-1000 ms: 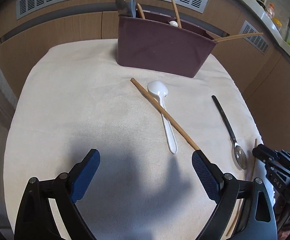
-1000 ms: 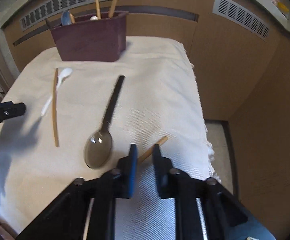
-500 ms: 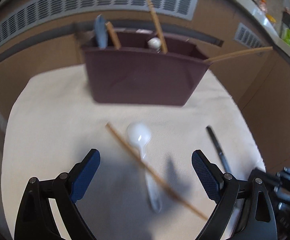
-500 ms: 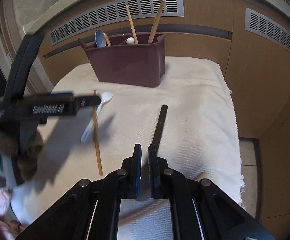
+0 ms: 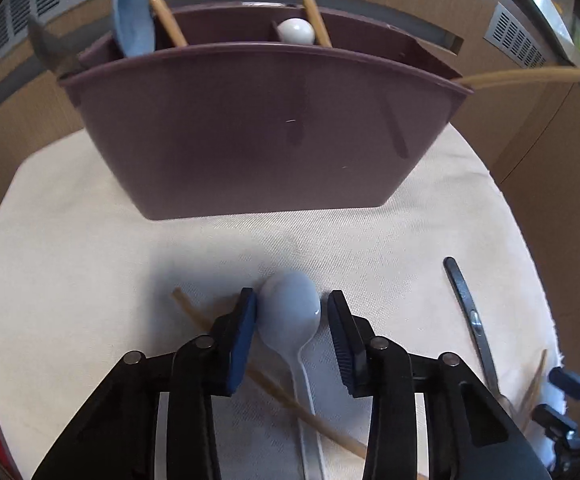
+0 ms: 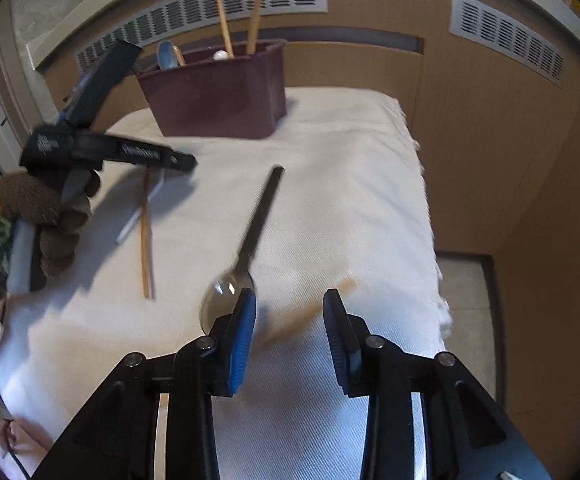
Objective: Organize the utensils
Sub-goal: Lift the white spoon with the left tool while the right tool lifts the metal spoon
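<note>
Straddling white spoon (image 5: 290, 312): left claw (image 5: 292, 320) apart; right claw (image 6: 290, 320) apart over chopstick (image 6: 310, 314)

The left tongs (image 5: 292, 322) have narrowed around the white spoon's (image 5: 290, 312) bowl; the right tongs (image 6: 290, 320) have opened over a chopstick (image 6: 302, 318).

White spoon (image 5: 290, 312) lies flat at lower centre, chopstick (image 5: 274, 384) crossing its handle; maroon holder (image 5: 258, 128) stands above
</note>
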Action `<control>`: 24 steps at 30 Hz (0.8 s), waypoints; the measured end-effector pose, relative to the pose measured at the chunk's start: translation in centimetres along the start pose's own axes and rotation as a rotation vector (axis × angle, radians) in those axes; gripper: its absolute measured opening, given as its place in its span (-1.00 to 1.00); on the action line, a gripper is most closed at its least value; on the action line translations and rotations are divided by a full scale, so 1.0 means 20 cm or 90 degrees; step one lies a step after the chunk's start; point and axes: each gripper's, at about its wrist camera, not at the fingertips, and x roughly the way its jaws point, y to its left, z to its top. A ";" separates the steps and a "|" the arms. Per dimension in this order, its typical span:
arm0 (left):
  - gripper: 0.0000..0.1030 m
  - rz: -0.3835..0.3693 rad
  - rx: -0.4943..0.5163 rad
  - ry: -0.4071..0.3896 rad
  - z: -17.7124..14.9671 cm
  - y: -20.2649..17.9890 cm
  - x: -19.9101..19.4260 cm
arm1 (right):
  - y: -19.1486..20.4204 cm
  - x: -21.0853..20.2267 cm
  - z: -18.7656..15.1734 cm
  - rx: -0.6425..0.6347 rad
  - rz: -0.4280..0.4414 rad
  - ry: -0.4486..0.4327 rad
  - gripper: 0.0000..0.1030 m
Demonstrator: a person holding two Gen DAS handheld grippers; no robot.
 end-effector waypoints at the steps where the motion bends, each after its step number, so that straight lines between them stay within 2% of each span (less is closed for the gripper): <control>1: -0.40 0.007 0.015 -0.002 -0.01 -0.02 0.00 | 0.01 0.01 0.04 -0.004 0.004 -0.002 -0.35; 6: -0.40 -0.025 0.060 0.008 -0.16 -0.06 -0.10 | 0.07 0.17 0.22 -0.016 0.031 0.021 -0.30; 11: -0.39 -0.027 0.083 0.021 -0.31 -0.03 -0.18 | 0.11 0.39 0.32 -0.007 -0.005 0.081 -0.30; 15: -0.38 -0.034 0.072 0.029 -0.32 0.01 -0.19 | 0.15 0.44 0.34 -0.013 -0.019 0.084 -0.28; 17: -0.38 -0.030 0.079 0.032 -0.31 0.01 -0.19 | 0.17 0.44 0.33 -0.027 -0.017 0.083 -0.36; 19: -0.38 -0.024 0.084 0.034 -0.30 0.00 -0.18 | 0.20 0.42 0.31 -0.054 -0.022 0.076 -0.76; 22: -0.35 -0.027 0.082 0.036 -0.30 -0.01 -0.19 | 0.20 0.39 0.27 -0.059 -0.004 0.074 -0.78; 24: -0.31 -0.029 0.081 0.037 -0.29 -0.08 -0.16 | 0.19 0.37 0.25 -0.057 0.004 0.072 -0.78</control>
